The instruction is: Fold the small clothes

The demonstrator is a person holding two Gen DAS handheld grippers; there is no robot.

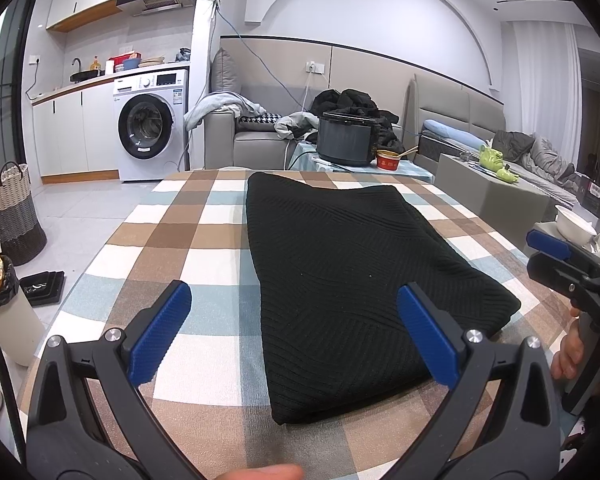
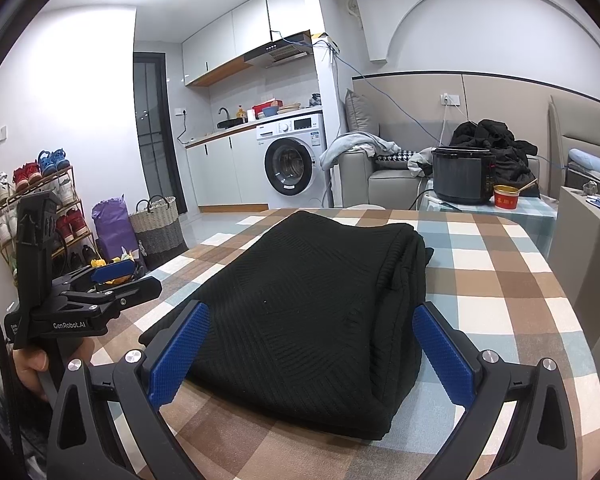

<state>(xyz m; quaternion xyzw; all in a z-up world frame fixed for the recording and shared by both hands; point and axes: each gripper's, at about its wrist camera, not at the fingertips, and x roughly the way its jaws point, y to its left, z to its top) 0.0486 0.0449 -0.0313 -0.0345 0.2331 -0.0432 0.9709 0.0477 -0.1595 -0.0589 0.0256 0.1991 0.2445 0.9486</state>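
Observation:
A black ribbed knit garment [image 1: 352,280] lies folded into a thick rectangle on the checked tablecloth [image 1: 180,240]. It also shows in the right wrist view [image 2: 312,308]. My left gripper [image 1: 294,292] is open and empty, held above the garment's near left edge. My right gripper [image 2: 310,314] is open and empty, its blue pads on either side of the garment's near end without touching it. The right gripper also shows at the right edge of the left wrist view [image 1: 556,252]. The left gripper also shows at the left of the right wrist view [image 2: 116,276].
A side table behind holds a black rice cooker [image 1: 346,138] and a red bowl [image 1: 388,159]. A grey sofa [image 1: 244,136] with clothes stands beyond. A washing machine [image 1: 150,124], woven basket [image 1: 12,216] and shoe rack [image 2: 32,200] stand on the left. A white bowl [image 1: 574,226] sits on the right.

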